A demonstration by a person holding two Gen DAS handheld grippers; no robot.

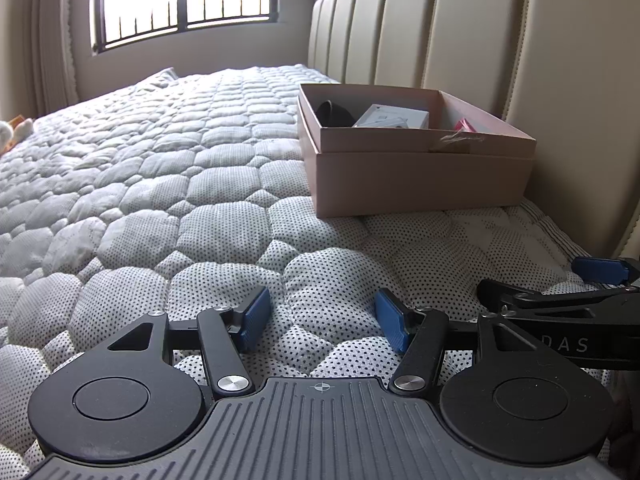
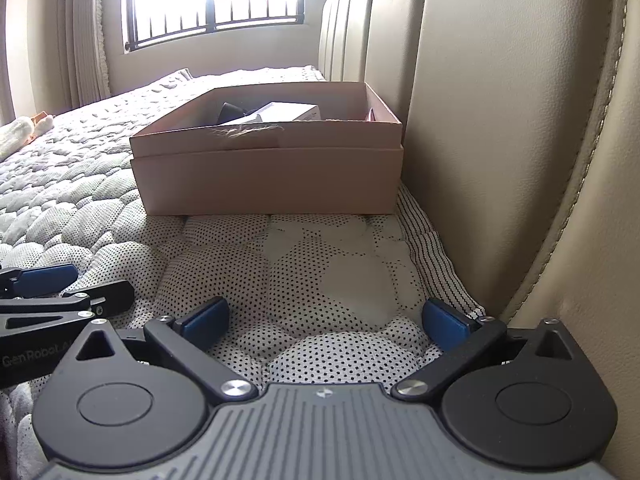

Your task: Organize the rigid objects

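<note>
While empty, left claw [image 1: 320,322] spread, right claw [image 2: 325,320] wider

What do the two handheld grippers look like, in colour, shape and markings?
Both are alike. The left gripper and the right gripper have black link arms with silver pivot screws, two round black discs, a grey ribbed body with a small crosshair mark, and blue ribbed finger pads. White lettering is printed on their sides. No cables show.
</note>
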